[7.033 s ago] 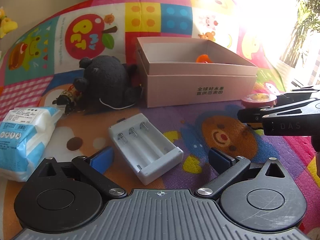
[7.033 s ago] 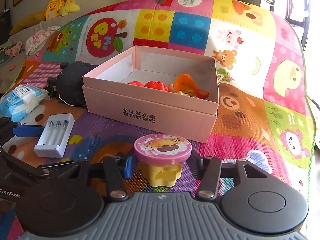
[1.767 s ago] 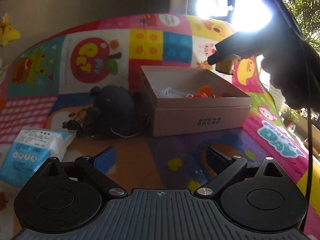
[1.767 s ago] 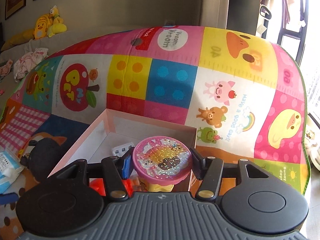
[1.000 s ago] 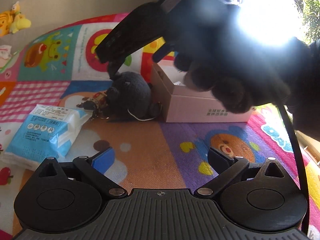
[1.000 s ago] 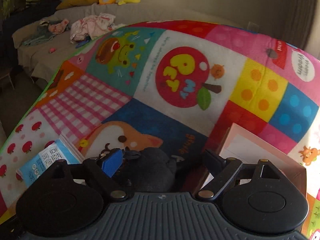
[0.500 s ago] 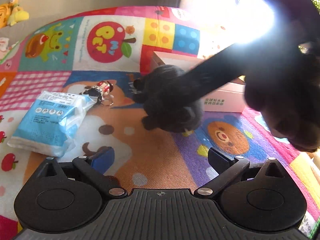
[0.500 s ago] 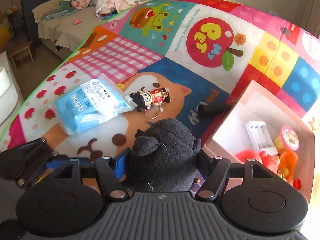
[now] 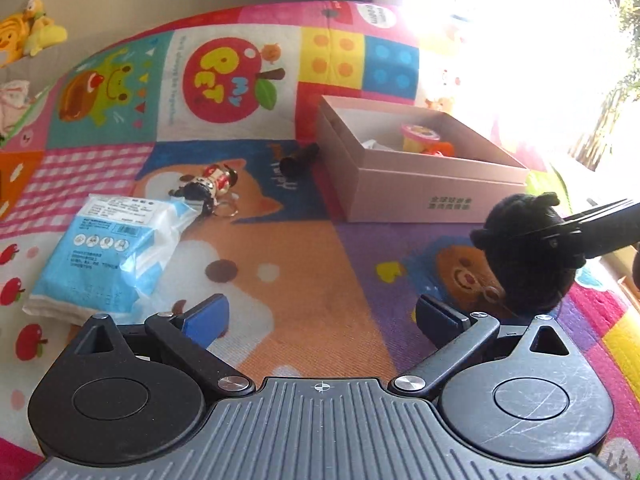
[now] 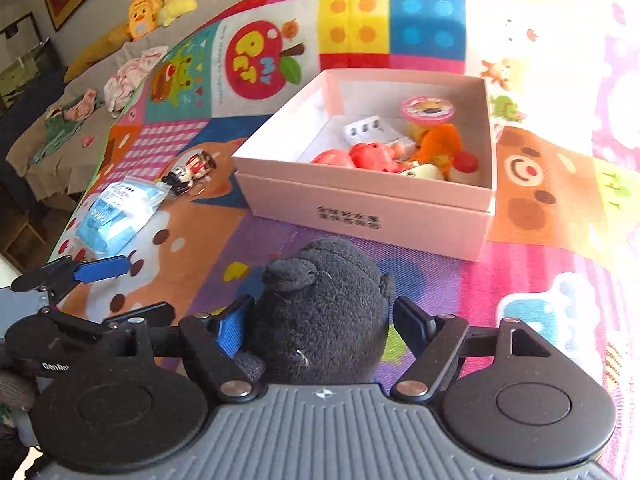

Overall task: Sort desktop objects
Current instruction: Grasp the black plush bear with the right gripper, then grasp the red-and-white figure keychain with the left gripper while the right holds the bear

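My right gripper (image 10: 320,326) is shut on a black plush toy (image 10: 324,312) and holds it in front of the pink box (image 10: 360,212). The plush also shows at the right of the left wrist view (image 9: 528,252), gripped by the right gripper's arm. The box (image 9: 436,196) holds a white battery case (image 10: 370,130), a pink-lidded yellow toy (image 10: 427,114) and several red and orange toys. My left gripper (image 9: 320,316) is open and empty above the play mat. A blue tissue pack (image 9: 108,248), a small figure keychain (image 9: 212,186) and a dark cylinder (image 9: 298,160) lie on the mat.
The colourful play mat (image 9: 304,264) covers the floor. Yellow plush toys (image 10: 156,4) and clothes (image 10: 132,72) lie on a sofa at the back left. Bright window light washes out the right side. The left gripper also shows at the left of the right wrist view (image 10: 96,272).
The right gripper has carried the black plush toy from the middle of the mat to the right, in front of the box. The left gripper stays open.
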### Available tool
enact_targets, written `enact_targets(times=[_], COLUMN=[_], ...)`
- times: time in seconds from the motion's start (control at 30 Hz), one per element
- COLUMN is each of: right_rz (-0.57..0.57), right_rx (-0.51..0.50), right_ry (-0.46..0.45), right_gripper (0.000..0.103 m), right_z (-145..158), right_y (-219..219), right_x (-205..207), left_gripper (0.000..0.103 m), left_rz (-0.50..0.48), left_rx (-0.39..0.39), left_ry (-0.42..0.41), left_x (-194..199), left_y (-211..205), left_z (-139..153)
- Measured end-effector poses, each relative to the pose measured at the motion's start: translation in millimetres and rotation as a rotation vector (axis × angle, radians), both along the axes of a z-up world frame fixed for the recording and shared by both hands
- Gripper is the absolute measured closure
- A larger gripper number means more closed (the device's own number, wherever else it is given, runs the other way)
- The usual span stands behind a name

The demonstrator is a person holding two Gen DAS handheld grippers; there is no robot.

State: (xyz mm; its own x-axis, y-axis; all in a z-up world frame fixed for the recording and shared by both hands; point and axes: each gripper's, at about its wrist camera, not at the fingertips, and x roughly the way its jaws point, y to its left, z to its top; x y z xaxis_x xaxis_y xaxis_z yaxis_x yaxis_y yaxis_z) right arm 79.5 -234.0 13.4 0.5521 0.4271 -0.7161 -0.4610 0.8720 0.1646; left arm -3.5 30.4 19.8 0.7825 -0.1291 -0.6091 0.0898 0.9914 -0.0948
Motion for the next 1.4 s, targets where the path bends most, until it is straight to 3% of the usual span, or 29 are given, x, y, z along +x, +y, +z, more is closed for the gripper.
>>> enact_targets(times=[0.1,0.3,0.33,0.37,0.4,0.57,0.63,0.77,0.8,0.87,1.0,1.23,1.4], right_rz=[-0.049,-0.126,-0.133,-0.137,-0.141,-0.133,-0.147,-0.162,-0.170,-0.181,-0.196,-0.184,-0.176], right_rx=[0.005,0.076,0.095,0.113,0.130,0.197,0.201,0.192,0.185,0.178,0.158,0.133,0.114], right_ry=[-0.070,-0.112,-0.111,-0.111,-0.112,-0.102,-0.108,-0.104,-0.103,-0.097,-0.084,-0.096,-0.107], right_gripper=[0.013,0.007,0.007,0.007,0.007,0.003,0.001,0.001,0.001,0.001,0.001,0.000,0.000], right_z=[1.3,2.1,1.9,1.4,0.6,-6.6,-11.1,-18.9,-21.2,-25.3,-33.2,-34.4,-34.2], right_y=[-14.3,-43.0,-48.1,-52.8,-56.7,-67.0,-69.4,-71.6,-71.9,-71.5,-69.1,-63.9,-59.8], right_x=[-2.3,-7.4,-9.4,-11.7,-14.9,-29.1,-34.8,-38.1,-38.2,-36.6,-33.8,-36.0,-38.7], left_gripper=[0.001,0.002,0.010,0.026,0.031,0.033,0.040,0.041,0.045,0.067,0.067,0.067,0.057], left_rz=[0.020,0.092,0.105,0.110,0.123,0.196,0.207,0.210,0.199,0.179,0.084,-0.193,-0.304], left_rx=[0.033,0.131,0.146,0.159,0.177,0.264,0.259,0.244,0.249,0.273,0.272,0.210,0.150], left_ry=[-0.037,-0.115,-0.109,-0.093,-0.073,-0.011,0.027,0.073,0.069,0.053,0.028,0.015,0.025], left_x=[3.6,33.2,42.8,52.3,64.1,114.6,129.8,141.5,140.5,134.0,109.6,32.0,-4.1], left_y=[-0.2,4.0,7.3,10.0,13.5,28.7,35.9,40.4,38.8,30.4,8.6,-46.5,-73.2], left_z=[12.7,32.1,33.2,33.1,32.3,19.1,10.8,-1.8,-1.9,0.6,8.8,13.1,8.7])
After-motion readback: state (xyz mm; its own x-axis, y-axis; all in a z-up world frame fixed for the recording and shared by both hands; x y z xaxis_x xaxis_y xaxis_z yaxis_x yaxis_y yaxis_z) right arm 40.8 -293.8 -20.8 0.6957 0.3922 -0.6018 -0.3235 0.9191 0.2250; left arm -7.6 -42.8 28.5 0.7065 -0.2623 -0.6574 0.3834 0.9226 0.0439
